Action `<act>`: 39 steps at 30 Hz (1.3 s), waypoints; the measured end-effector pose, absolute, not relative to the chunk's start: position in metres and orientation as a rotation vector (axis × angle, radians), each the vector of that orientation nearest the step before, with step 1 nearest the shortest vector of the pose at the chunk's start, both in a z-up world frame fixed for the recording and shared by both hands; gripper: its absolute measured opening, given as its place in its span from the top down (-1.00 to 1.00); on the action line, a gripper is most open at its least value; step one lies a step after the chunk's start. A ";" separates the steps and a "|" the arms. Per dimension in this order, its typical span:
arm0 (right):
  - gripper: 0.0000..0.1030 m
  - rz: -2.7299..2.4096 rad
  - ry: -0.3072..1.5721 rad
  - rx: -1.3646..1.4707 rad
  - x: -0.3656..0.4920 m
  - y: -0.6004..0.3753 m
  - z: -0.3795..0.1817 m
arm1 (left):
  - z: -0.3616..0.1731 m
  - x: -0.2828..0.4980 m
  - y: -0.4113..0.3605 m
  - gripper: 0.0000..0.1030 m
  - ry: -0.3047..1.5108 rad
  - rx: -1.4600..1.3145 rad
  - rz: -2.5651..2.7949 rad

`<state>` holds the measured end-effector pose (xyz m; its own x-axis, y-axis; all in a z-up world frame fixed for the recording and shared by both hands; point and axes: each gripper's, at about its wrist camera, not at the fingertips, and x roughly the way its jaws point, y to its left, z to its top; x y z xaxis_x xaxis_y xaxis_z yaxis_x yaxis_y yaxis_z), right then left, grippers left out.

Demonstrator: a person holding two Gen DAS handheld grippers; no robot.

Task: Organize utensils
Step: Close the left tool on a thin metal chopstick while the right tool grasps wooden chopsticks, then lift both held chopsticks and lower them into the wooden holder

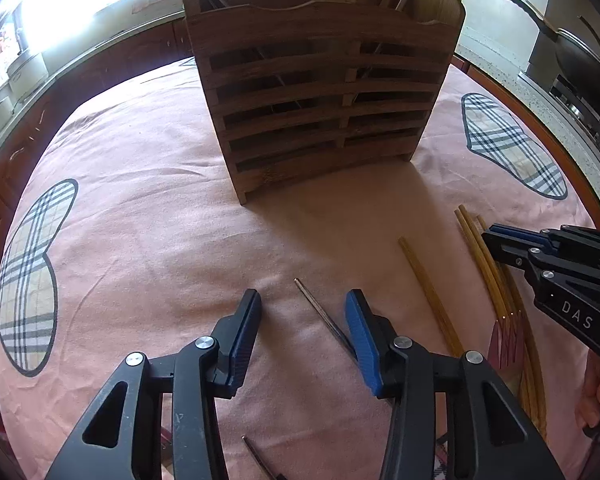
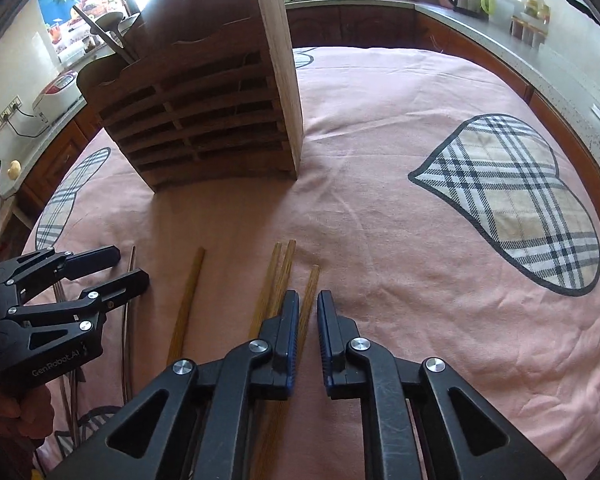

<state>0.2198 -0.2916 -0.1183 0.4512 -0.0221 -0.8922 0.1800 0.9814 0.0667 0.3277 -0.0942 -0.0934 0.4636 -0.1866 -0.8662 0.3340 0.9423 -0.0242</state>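
A: Left gripper [image 1: 302, 300] status?
B: Half open, pointing steeply down over the pink tablecloth [image 1: 140, 240]. Thin metal chopstick [image 1: 316, 308] lying between the fingers, running from 11 to 5 o'clock, close against the blue pad on the 3 o'clock side. Not clamped.

A: Right gripper [image 2: 309, 300]?
B: Jaws nearly together. One wooden chopstick [image 2: 313, 280] in the slot, free end sticking out toward 12 o'clock. Looks pinched, though a sliver of gap shows beside it.

A: Other utensils on the cloth?
B: Pair of wooden chopsticks [image 2: 282, 264] just beside the gripped one, at its 9 o'clock, passing under the finger on that side. Single wooden chopstick [image 2: 192, 288] further toward 9 o'clock, apart from the pair. Everything roughly parallel, flat on the cloth.

A: Holder?
B: Slatted wooden utensil holder [image 1: 320, 92] upright at 12 o'clock of the left gripper, well apart from the loose chopsticks. Handles poking out of its top compartments; which compartment holds what, cannot tell.
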 end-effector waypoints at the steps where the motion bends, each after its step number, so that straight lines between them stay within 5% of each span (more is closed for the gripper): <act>1: 0.82 -0.125 1.102 0.151 0.223 -0.290 -0.119 | -0.094 0.329 -0.096 0.17 1.043 0.161 -0.321; 7: 0.81 -0.097 1.114 0.173 0.238 -0.293 -0.121 | -0.094 0.328 -0.105 0.73 1.027 0.174 -0.347; 13: 0.90 -0.071 1.087 0.253 0.231 -0.303 -0.117 | -0.087 0.327 -0.094 0.90 1.055 0.068 -0.417; 39: 0.92 -0.019 0.749 0.210 0.147 -0.272 0.031 | 0.062 0.189 -0.009 0.95 0.734 -0.054 -0.502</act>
<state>0.1469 -0.2724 0.0313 0.7331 0.0570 -0.6777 0.0922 0.9789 0.1821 0.1886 -0.0087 0.0616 0.6300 -0.4568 -0.6280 0.4198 0.8807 -0.2195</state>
